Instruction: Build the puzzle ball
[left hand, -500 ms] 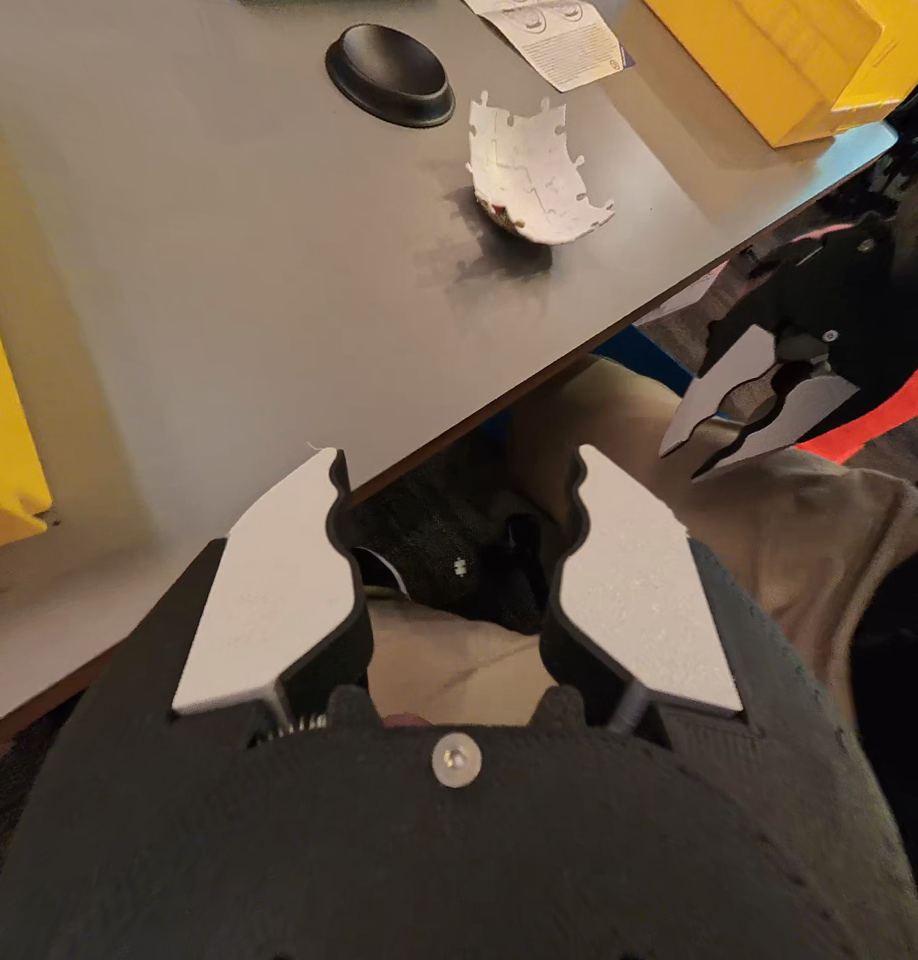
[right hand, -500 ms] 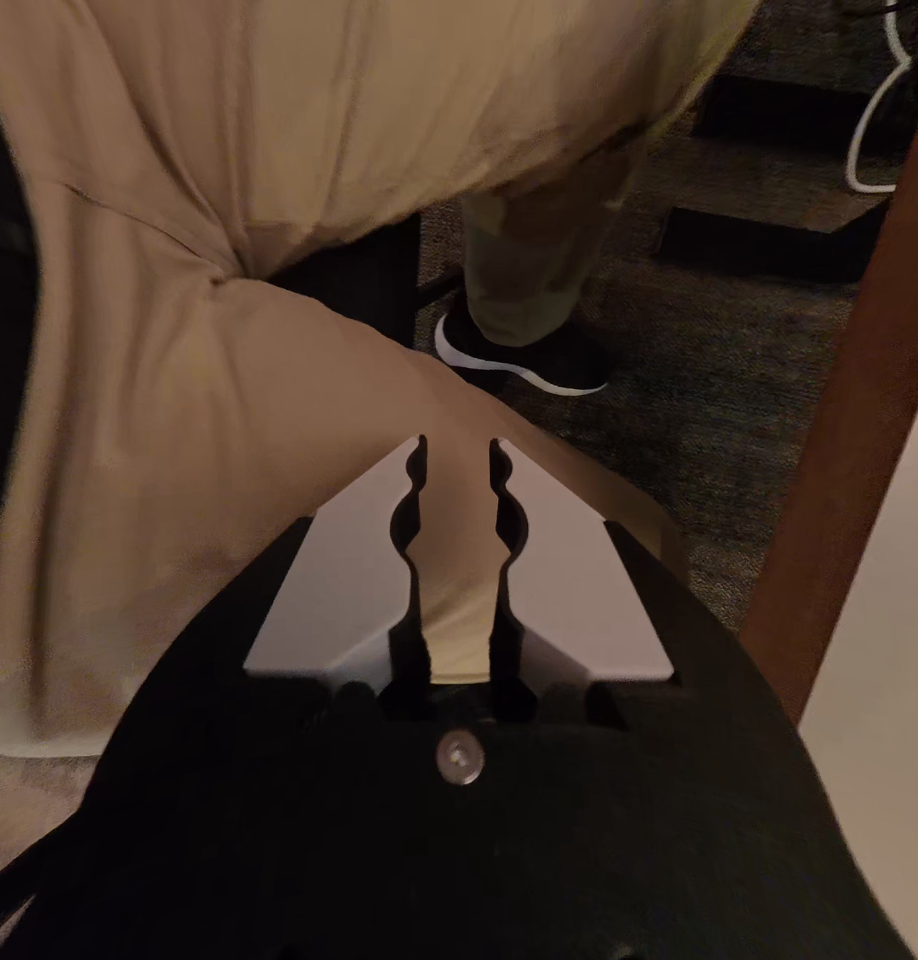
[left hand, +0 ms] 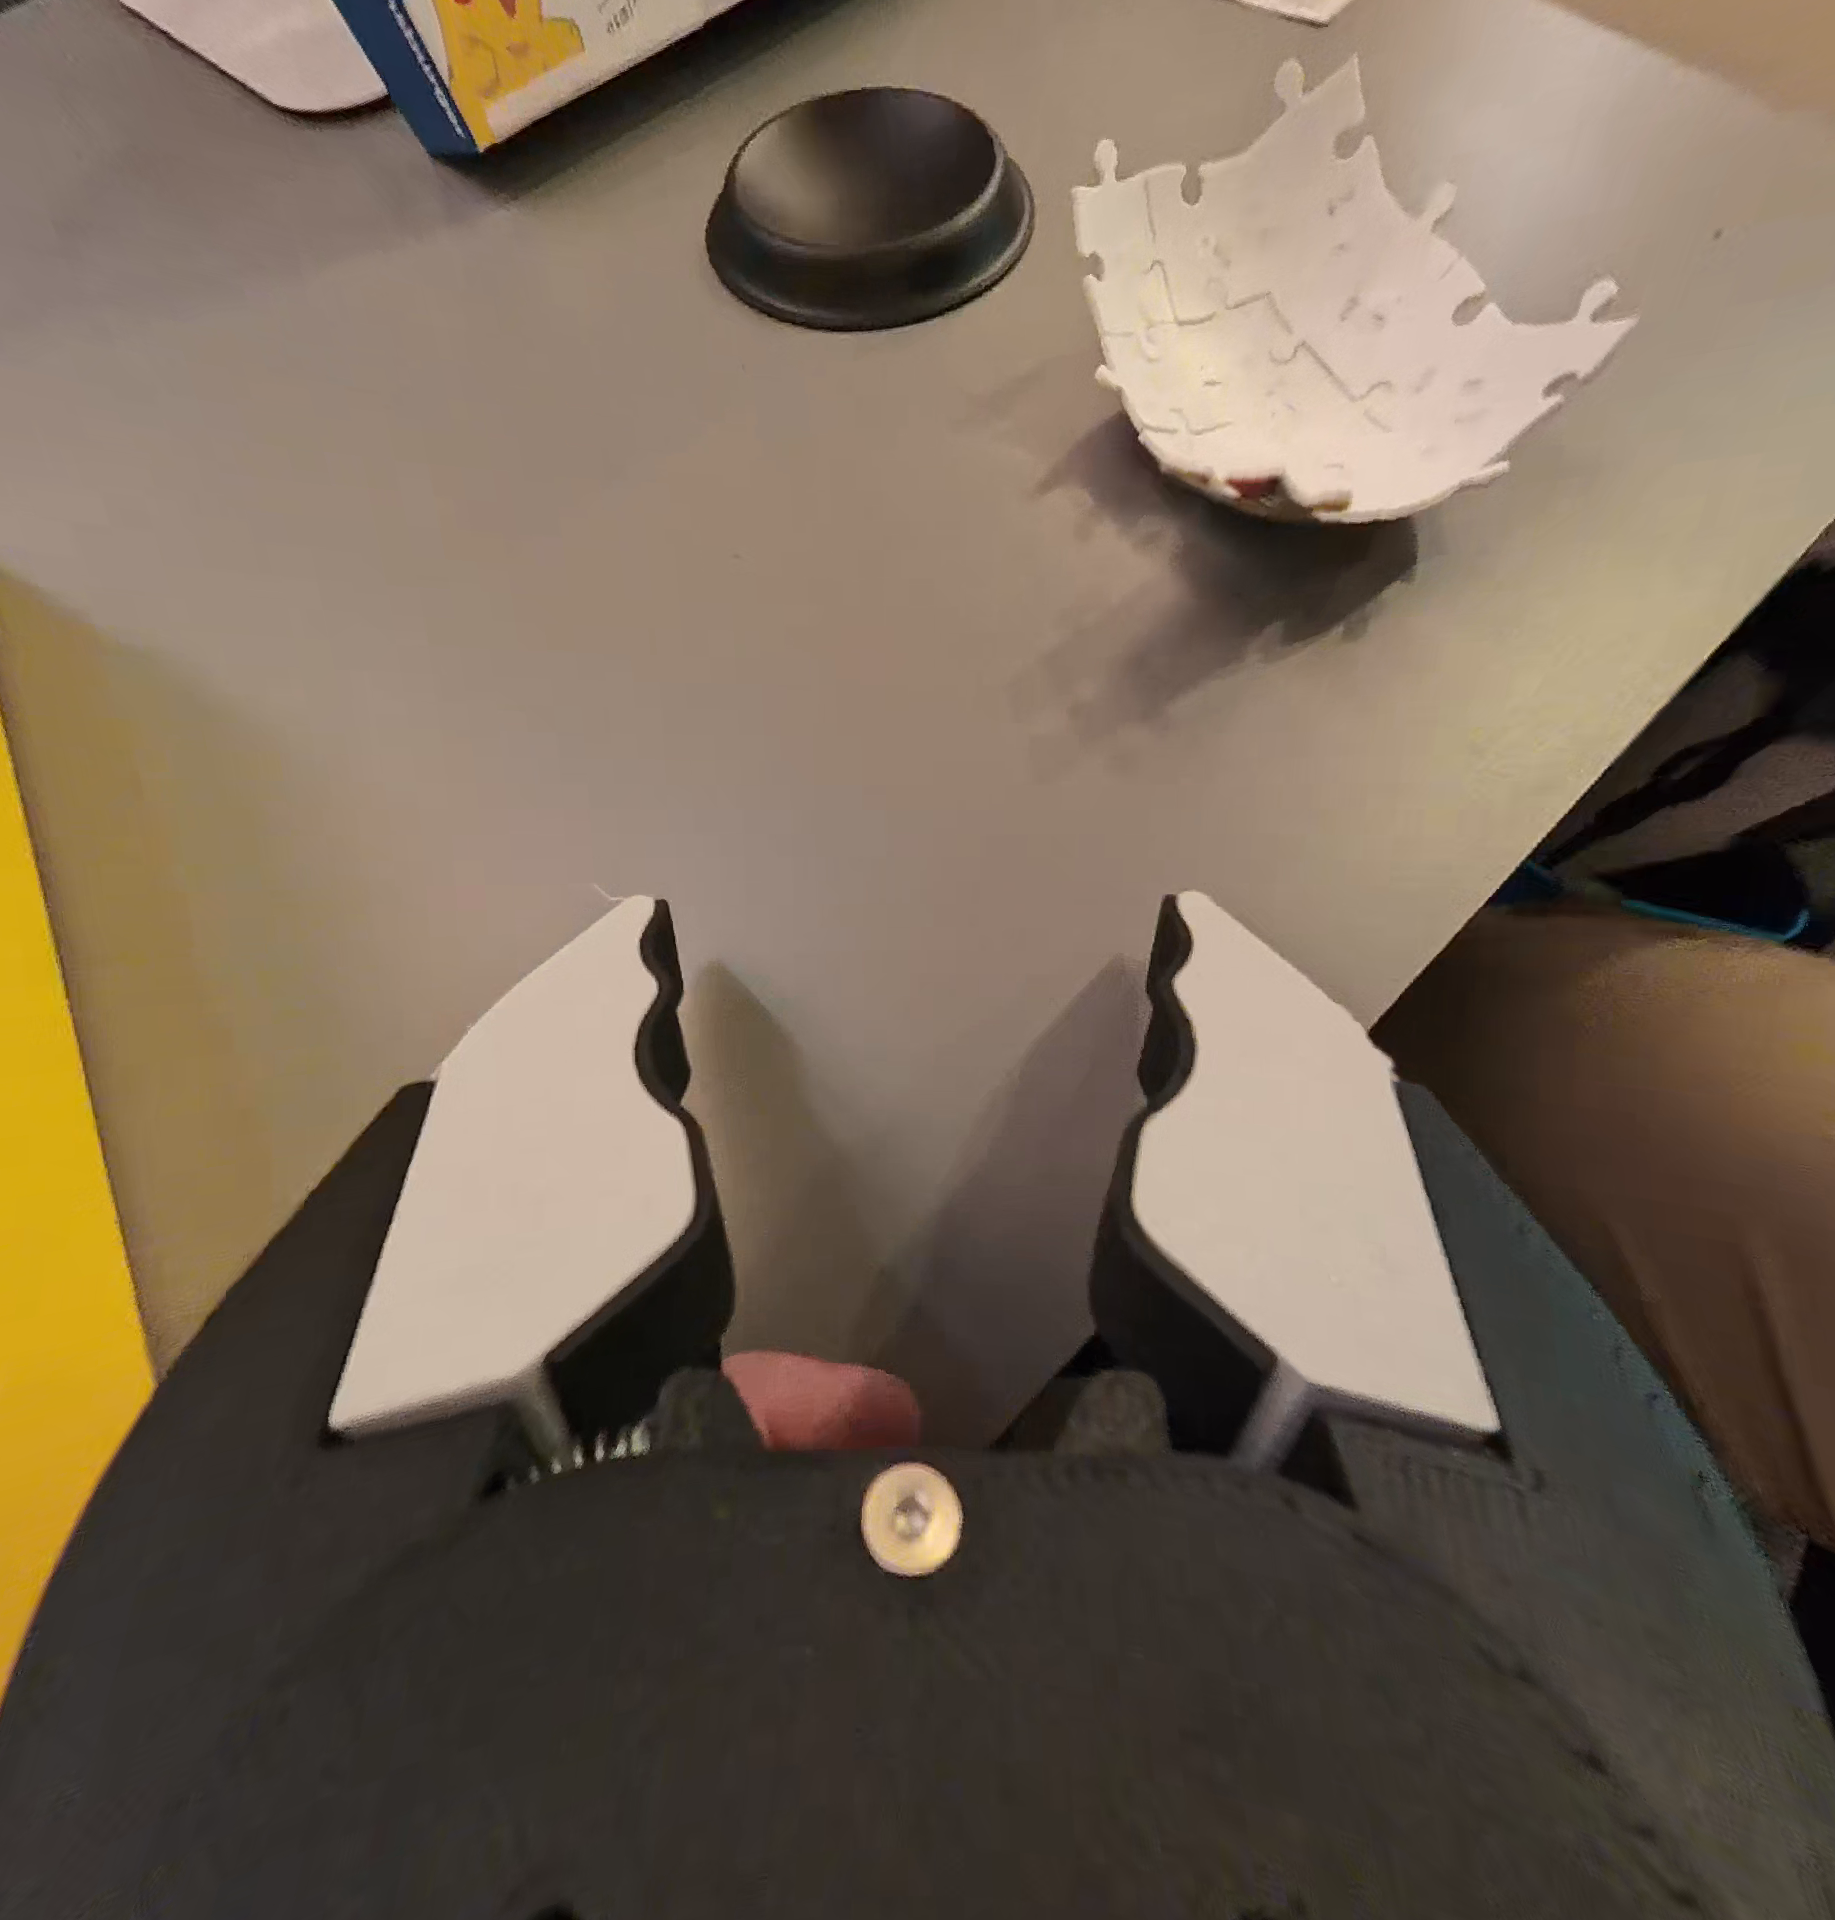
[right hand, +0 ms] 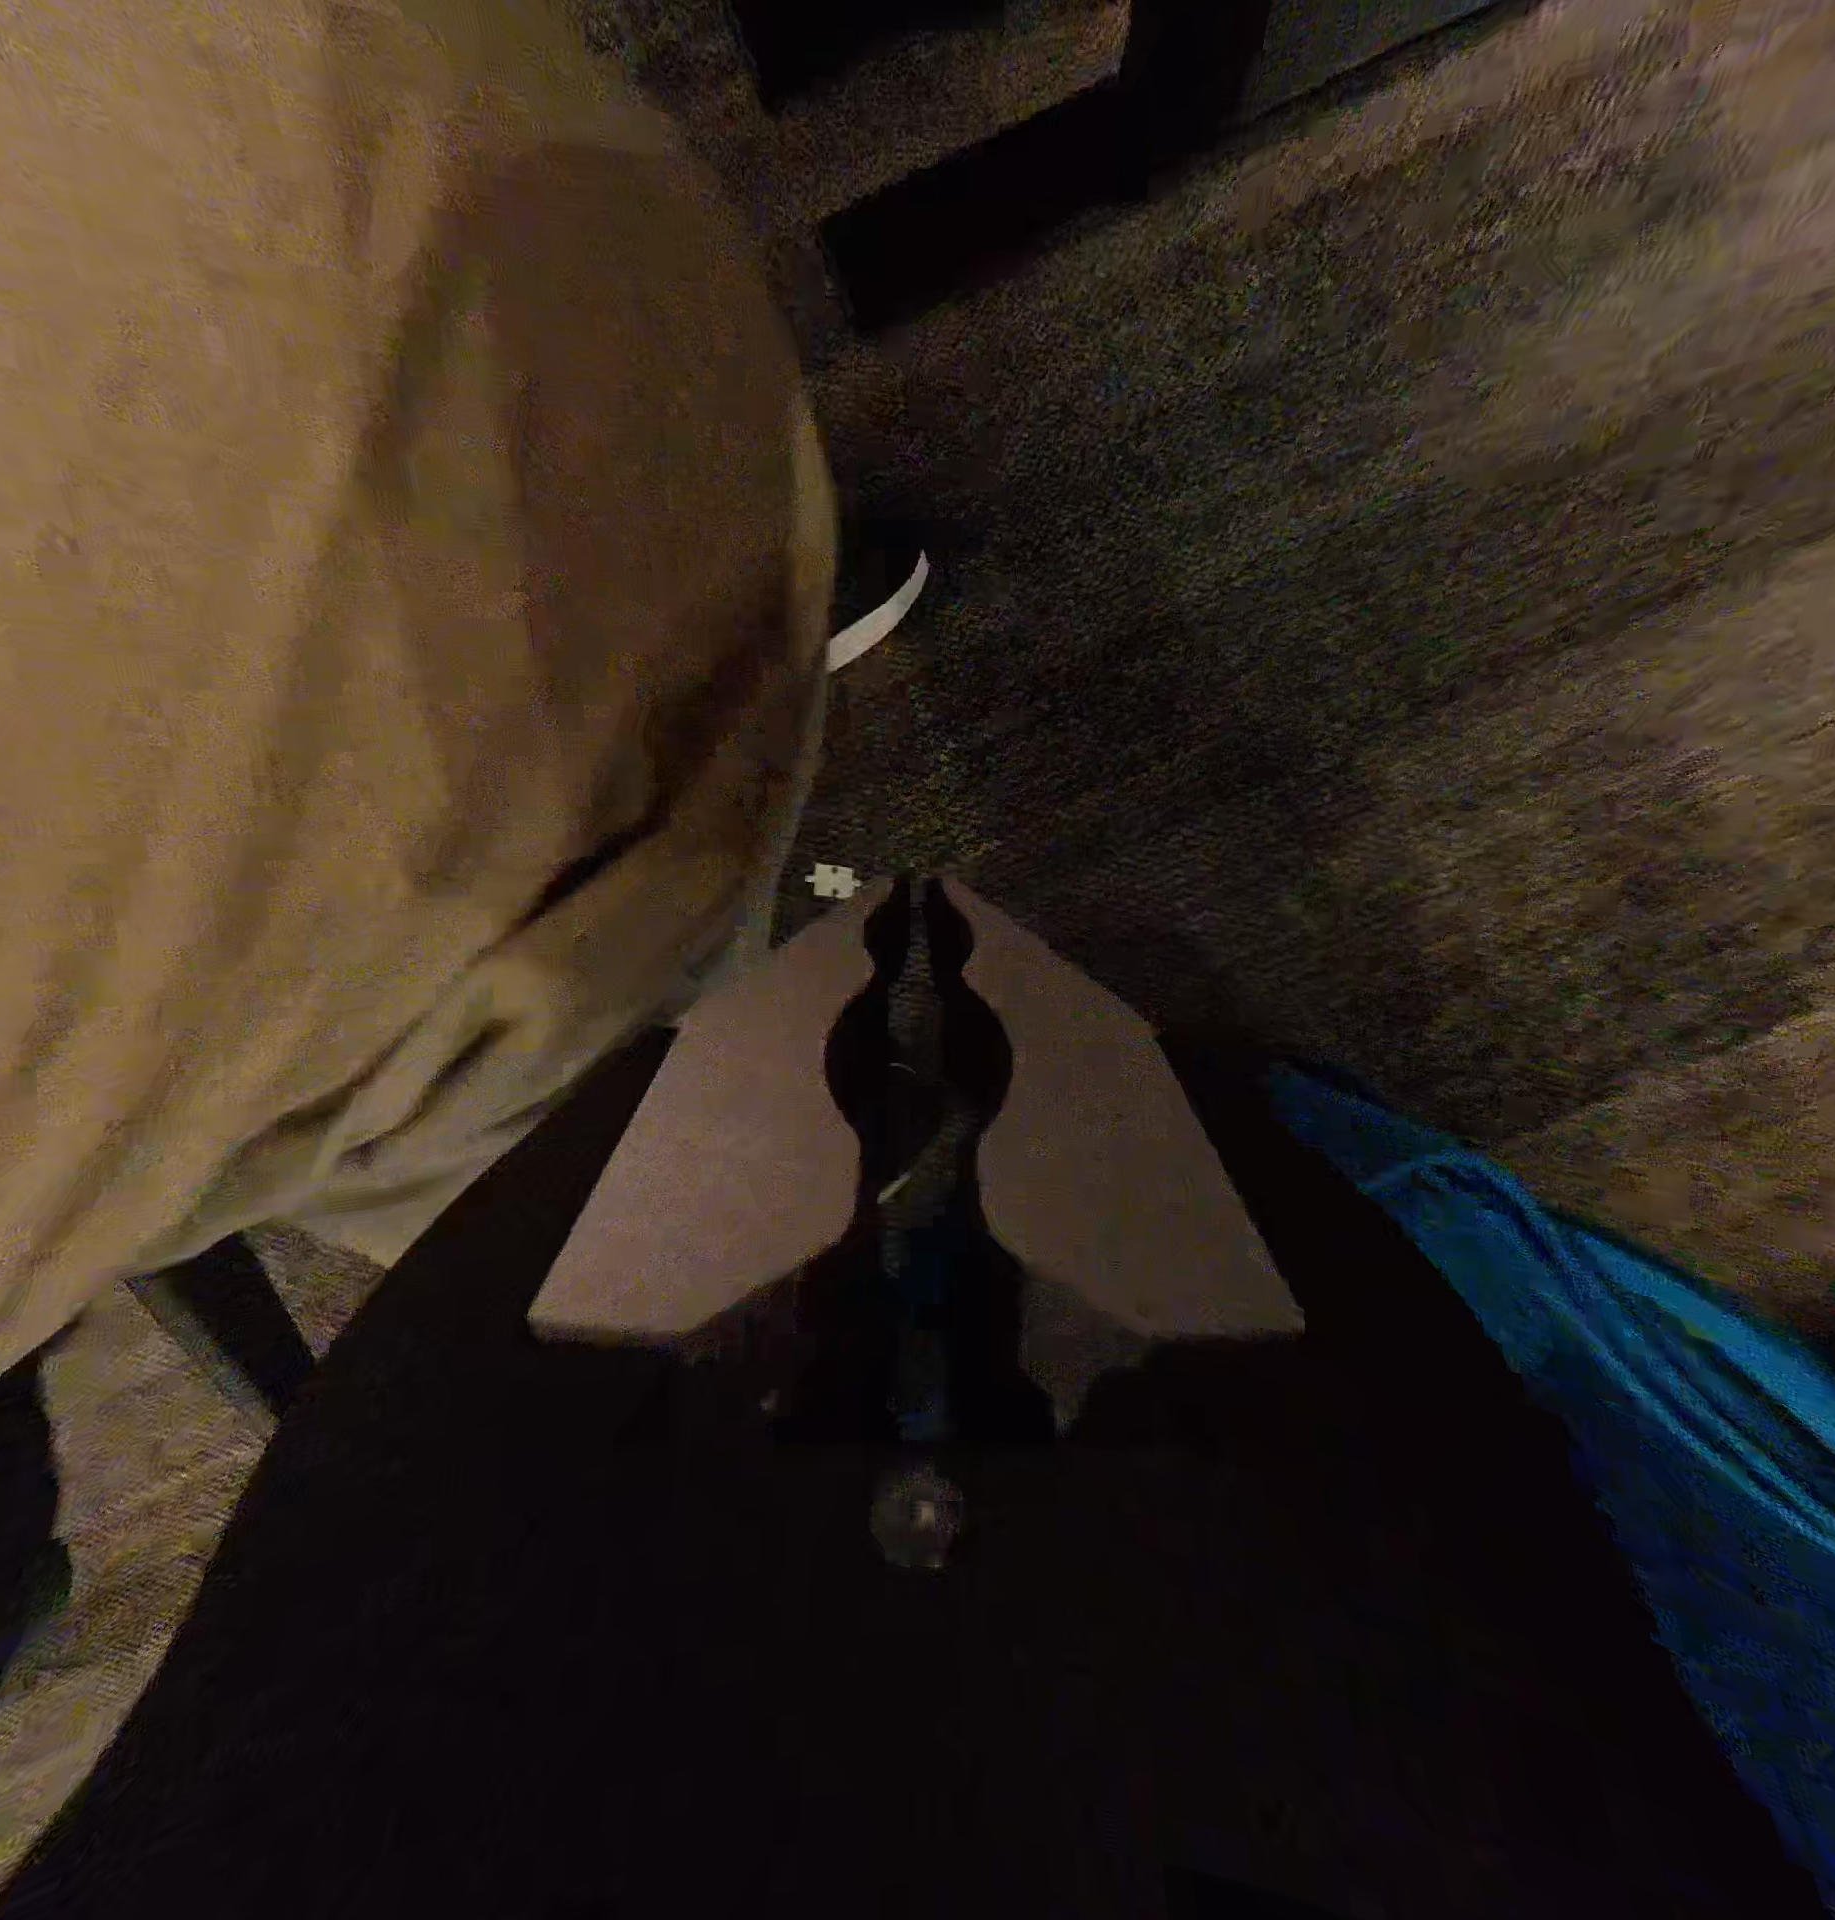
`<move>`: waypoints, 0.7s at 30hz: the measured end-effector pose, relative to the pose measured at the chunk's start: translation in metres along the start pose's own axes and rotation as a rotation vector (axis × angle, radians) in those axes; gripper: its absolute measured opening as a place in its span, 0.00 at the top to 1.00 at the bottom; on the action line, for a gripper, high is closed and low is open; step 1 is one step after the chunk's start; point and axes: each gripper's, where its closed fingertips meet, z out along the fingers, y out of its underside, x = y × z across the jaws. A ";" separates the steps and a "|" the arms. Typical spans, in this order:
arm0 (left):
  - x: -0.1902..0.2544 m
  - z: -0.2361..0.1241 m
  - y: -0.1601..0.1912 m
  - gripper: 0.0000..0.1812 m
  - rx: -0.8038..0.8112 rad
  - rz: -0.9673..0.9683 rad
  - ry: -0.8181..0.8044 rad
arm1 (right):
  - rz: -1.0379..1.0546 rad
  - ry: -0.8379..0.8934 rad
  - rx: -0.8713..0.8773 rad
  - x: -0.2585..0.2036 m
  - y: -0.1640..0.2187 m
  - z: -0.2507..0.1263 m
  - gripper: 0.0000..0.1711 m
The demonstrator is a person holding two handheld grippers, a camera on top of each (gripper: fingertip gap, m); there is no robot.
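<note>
Left gripper above the near edge of the grey table, jaws wide apart, gripping nothing; half-built puzzle ball, a white bowl-shaped shell of joined pieces, resting near the table's right edge, well ahead of the fingertips; black round stand just beside it to the left, apart from it. Right gripper down by the dark carpet, jaws nearly closed, nothing visibly gripped; small white puzzle piece on the carpet just left of the fingertips, beside a tan trouser leg; picture blurred.
</note>
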 end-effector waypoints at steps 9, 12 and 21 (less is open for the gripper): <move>0.004 -0.003 -0.004 0.58 0.051 -0.025 0.048 | 0.049 -0.214 -0.130 -0.013 0.127 0.240 0.73; 0.004 -0.003 -0.005 0.60 0.048 -0.057 0.084 | -0.091 -0.298 -0.173 -0.049 0.151 0.307 0.69; 0.009 -0.004 -0.003 0.67 0.040 -0.058 0.139 | -0.545 -0.283 -0.329 -0.069 0.213 0.416 0.72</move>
